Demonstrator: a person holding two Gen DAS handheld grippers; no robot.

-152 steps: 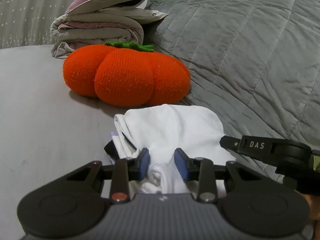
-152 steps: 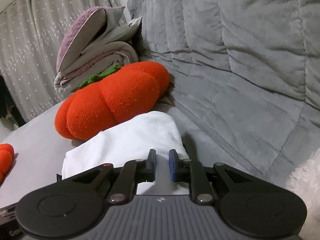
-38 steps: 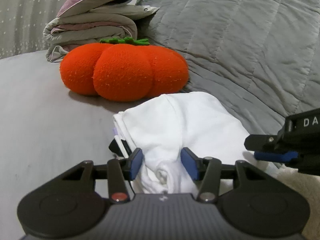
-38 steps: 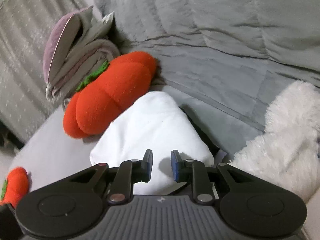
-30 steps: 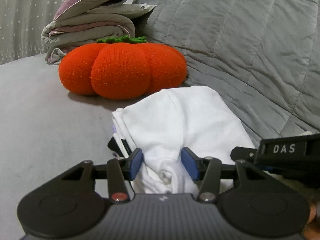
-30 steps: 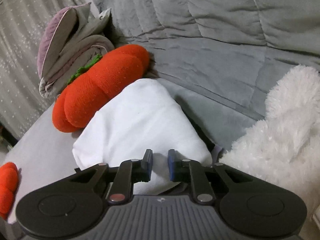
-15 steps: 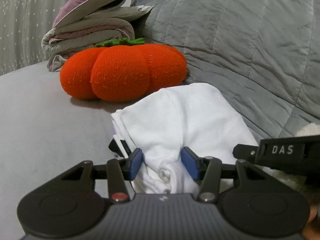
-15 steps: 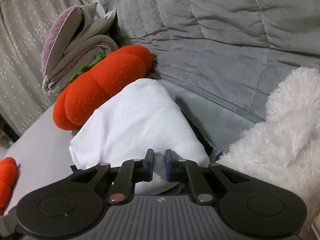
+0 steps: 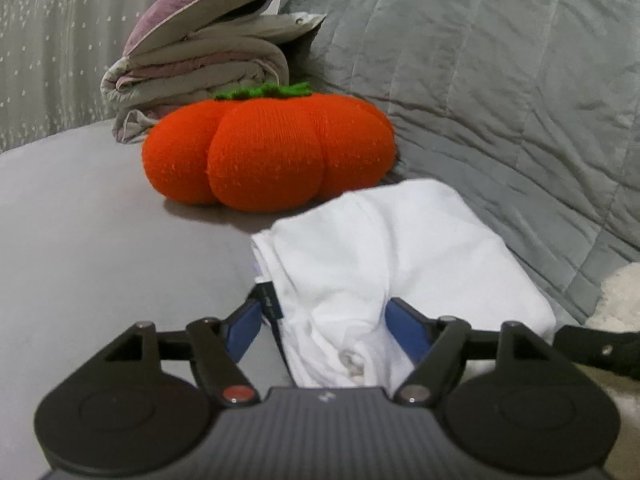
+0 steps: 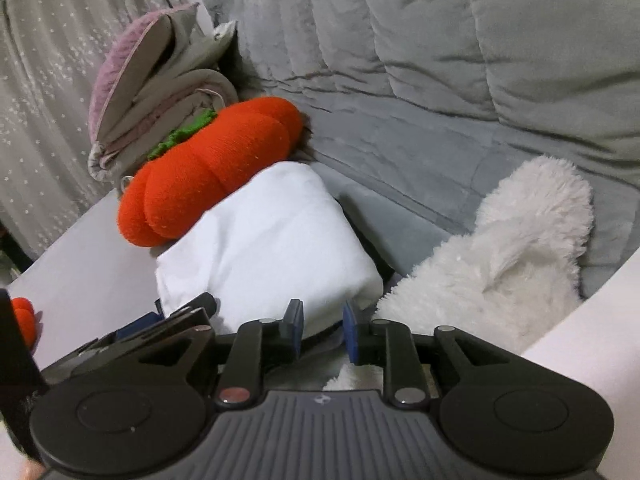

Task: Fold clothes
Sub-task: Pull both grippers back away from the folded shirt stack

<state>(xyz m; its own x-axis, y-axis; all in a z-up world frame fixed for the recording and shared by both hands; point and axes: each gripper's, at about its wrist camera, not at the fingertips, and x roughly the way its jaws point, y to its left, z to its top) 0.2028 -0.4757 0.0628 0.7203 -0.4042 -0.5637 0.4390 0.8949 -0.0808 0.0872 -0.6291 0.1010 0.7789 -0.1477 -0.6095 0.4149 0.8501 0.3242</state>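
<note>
Left wrist view: grey bed sheet (image 9: pixel 100 216) w/ folded white shirt (image 9: pixel 400 256), orange pumpkin cushion (image 9: pixel 268 152), quilted grey duvet (image 9: pixel 500 80) behind; left gripper (image 9: pixel 324 324) just widened, pads off shirt; right gripper (image 10: pixel 322 334) just parted, gripping nothing.

A plain white folded garment (image 9: pixel 400 256) is seen on a flat pale grey bed sheet (image 9: pixel 88 216). The pumpkin cushion (image 9: pixel 268 152) is knitted in bright orange and topped with a green stalk (image 9: pixel 266 91). The quilted blanket (image 9: pixel 500 80) is coloured a muted grey-green. Mauve and beige layers are shown in the folded bedding (image 9: pixel 200 56). The curtain (image 10: pixel 44 92) is grey-green, dotted with small white specks. A fluffy throw (image 10: pixel 512 248) is cream-white.
</note>
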